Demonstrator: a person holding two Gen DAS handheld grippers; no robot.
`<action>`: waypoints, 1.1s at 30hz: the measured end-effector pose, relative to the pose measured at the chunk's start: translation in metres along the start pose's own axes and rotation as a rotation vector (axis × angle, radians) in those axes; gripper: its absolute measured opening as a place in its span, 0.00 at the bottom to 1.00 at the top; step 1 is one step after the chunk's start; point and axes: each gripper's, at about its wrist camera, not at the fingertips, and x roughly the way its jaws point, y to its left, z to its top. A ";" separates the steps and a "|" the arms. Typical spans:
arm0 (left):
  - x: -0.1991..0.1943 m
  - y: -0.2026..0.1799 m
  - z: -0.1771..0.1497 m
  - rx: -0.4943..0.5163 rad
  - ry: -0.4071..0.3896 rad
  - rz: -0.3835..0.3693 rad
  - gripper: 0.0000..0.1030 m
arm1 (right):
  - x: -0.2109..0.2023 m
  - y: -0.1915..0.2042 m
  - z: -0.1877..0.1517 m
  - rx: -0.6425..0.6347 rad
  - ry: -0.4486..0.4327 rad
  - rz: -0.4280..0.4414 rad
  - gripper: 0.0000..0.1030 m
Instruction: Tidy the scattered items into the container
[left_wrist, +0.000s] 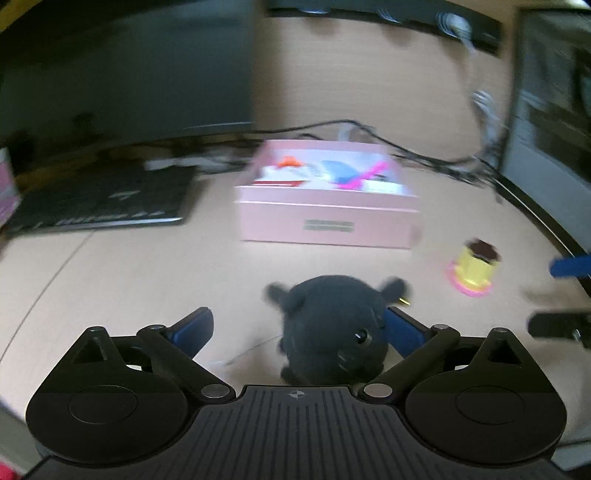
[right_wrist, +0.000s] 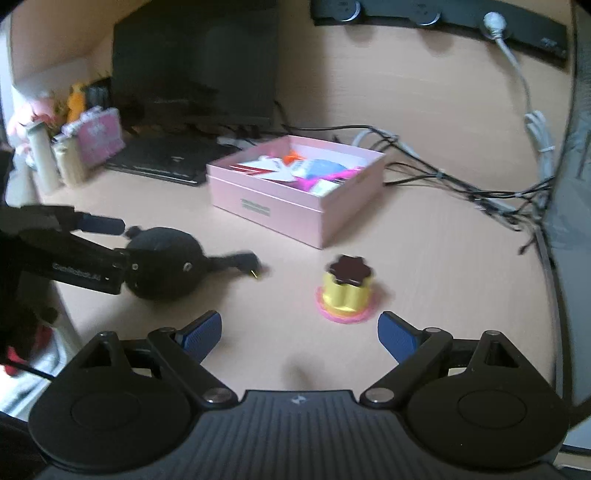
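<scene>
A round black plush toy (left_wrist: 332, 332) lies on the wooden desk between the fingers of my left gripper (left_wrist: 298, 317). The jaws stand wide; the left pad is clear of the plush, while the right pad sits close against its side. In the right wrist view the plush (right_wrist: 166, 264) lies at the left. My right gripper (right_wrist: 300, 325) is open and empty, just short of a yellow toy cup with a dark flower lid on a pink base (right_wrist: 345, 291). The pink box (right_wrist: 266, 206) stands behind, holding several colourful items. The box (left_wrist: 328, 218) is straight ahead of the left gripper.
A black keyboard (left_wrist: 99, 199) lies left of the box. A tangle of cables (right_wrist: 461, 181) runs behind and right of it. A pink pouch (right_wrist: 96, 136) and small bottles (right_wrist: 40, 155) stand at the far left. The desk's edge curves along the right.
</scene>
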 end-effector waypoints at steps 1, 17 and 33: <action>0.000 0.008 0.002 -0.029 -0.005 0.022 0.98 | 0.003 0.003 0.002 -0.008 0.000 0.010 0.89; 0.040 0.087 0.046 -0.196 0.022 0.198 0.98 | 0.044 0.051 0.033 -0.119 0.007 0.094 0.87; -0.023 0.166 0.012 -0.409 0.004 0.279 0.99 | 0.183 0.173 0.112 -0.270 0.048 0.011 0.68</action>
